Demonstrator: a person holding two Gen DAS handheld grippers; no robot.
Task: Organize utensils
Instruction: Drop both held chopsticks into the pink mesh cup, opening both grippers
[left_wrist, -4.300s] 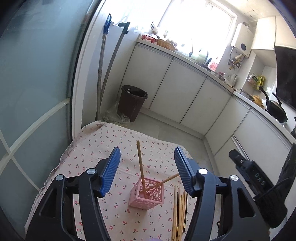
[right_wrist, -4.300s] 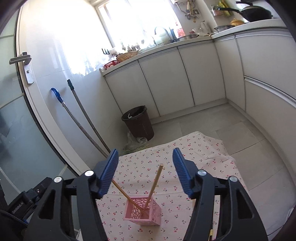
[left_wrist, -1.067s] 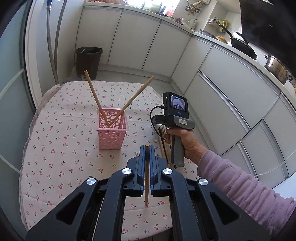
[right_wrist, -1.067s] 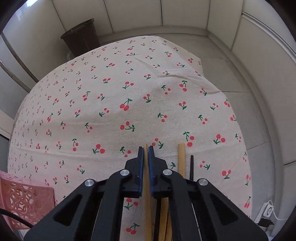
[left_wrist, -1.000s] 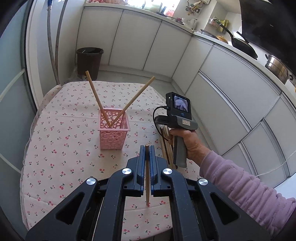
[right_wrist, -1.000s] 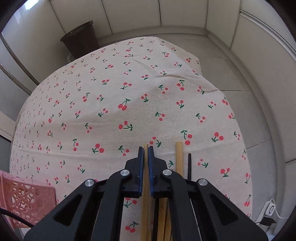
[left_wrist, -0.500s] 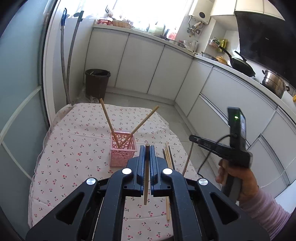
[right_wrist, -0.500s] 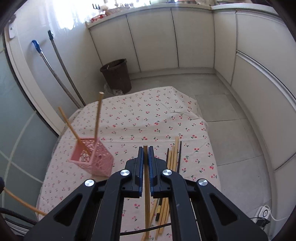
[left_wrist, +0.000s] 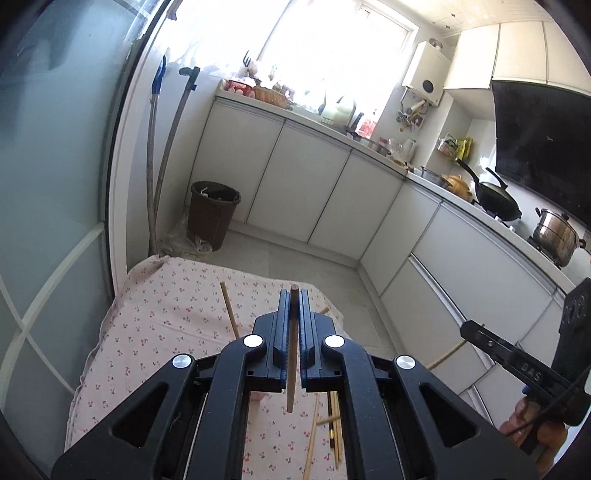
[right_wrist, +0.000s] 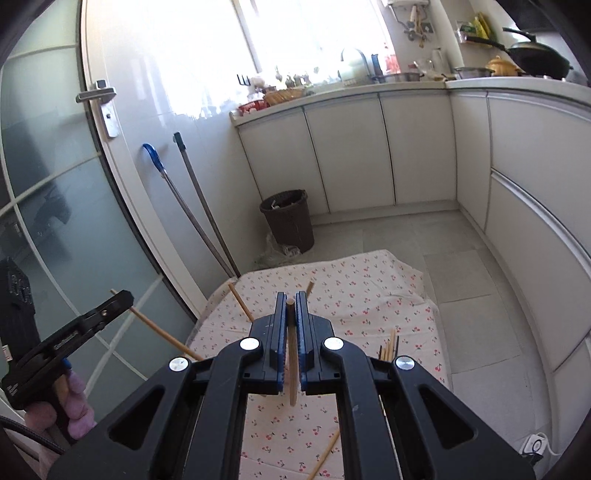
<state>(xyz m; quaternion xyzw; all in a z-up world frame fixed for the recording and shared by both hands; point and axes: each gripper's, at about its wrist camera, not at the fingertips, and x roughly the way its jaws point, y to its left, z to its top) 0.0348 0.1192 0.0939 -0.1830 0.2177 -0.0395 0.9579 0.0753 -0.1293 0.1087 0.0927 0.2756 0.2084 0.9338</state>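
Note:
My left gripper (left_wrist: 293, 295) is shut on a wooden chopstick (left_wrist: 291, 354), held high above the cherry-print table (left_wrist: 166, 295). My right gripper (right_wrist: 290, 301) is shut on another wooden chopstick (right_wrist: 293, 369), also raised. The pink holder is mostly hidden behind the grippers; only a pink corner (left_wrist: 258, 397) shows, with the tips of two chopsticks (left_wrist: 229, 310) (right_wrist: 240, 301) sticking up from it. Loose chopsticks (left_wrist: 334, 417) (right_wrist: 388, 345) lie on the cloth to the right. The right gripper shows in the left wrist view (left_wrist: 469, 326), the left gripper in the right wrist view (right_wrist: 123, 297).
A brown waste bin (left_wrist: 214, 214) (right_wrist: 288, 219) stands on the floor beyond the table. Two mop handles (left_wrist: 166, 158) lean on the wall by a glass door (right_wrist: 44, 221). White cabinets (left_wrist: 461, 266) run along the back and right. A power strip (right_wrist: 535, 443) lies on the floor.
Both grippers, each still shut on a chopstick, have lifted and tilted up, so the holder dropped behind the jaws and more of the kitchen shows.

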